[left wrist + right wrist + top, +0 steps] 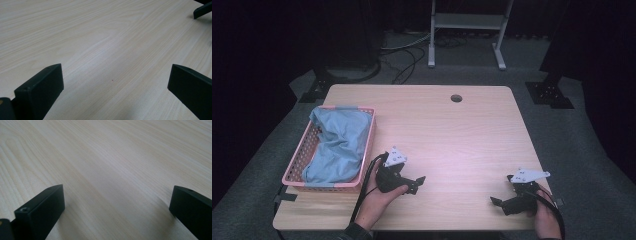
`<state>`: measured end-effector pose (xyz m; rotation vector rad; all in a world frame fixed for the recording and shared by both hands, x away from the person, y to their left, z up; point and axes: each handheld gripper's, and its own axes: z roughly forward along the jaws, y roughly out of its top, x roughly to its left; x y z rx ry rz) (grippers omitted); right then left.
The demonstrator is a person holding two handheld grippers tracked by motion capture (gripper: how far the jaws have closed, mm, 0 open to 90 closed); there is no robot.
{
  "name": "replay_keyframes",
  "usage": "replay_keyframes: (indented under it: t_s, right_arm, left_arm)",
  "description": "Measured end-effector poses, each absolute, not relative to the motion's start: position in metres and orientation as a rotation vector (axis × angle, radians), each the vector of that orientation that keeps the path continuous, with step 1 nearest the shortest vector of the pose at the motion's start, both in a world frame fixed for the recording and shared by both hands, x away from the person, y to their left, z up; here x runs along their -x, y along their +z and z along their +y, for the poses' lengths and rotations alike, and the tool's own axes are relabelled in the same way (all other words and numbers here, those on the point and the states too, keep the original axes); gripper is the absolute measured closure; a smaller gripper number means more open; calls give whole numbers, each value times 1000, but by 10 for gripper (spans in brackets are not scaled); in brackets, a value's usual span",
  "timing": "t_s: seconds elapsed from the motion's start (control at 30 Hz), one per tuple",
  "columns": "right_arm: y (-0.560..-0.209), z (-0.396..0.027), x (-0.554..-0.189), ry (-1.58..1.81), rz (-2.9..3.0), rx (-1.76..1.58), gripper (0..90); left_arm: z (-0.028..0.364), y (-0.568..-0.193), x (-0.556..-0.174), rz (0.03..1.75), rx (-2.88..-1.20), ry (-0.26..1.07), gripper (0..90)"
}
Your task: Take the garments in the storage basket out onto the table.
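Blue cloth [337,145] lies crumpled in the pink basket [297,159], filling most of it, one fold draped up over the basket's far rim. Cloth is soft, matte, wrinkled; basket is rectangular plastic with a perforated lattice wall and a solid rim. Basket sits at the left edge of the counter [452,130], toward the near corner.

Left tool [418,183] is just right of the basket's near right corner, apart from it, not touching cloth or basket; held in the person's left hand [379,197], pointing away from the basket toward the counter's middle. Jaws spread wide, nothing between them; in the left gripper view only bare wood grain shows between the two black blocky jaws of the left tool [113,80].

Right tool [498,202] is well away from the basket, near the counter's right near corner, pointing back toward the left tool. Jaws wide apart too, empty; the right gripper view shows bare counter [107,170] between them.

Each tool is black, angular, with a grey three-cornered plate on top and a trailing black cable. Counter is pale wood laminate with rounded corners and a round cable hole [456,98] near the far edge, well beyond the basket.
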<state>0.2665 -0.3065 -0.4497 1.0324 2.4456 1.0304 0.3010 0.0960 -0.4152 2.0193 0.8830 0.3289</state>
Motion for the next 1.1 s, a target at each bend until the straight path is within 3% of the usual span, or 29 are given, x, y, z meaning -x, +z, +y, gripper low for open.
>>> replay_keyframes:
  t_s: [1.1]
  right_arm:
    - [-450, -307, -267, 1030, 2446, -1032, 0]
  left_arm:
    - [109, -363, -318, 919, -1966, 339, 0]
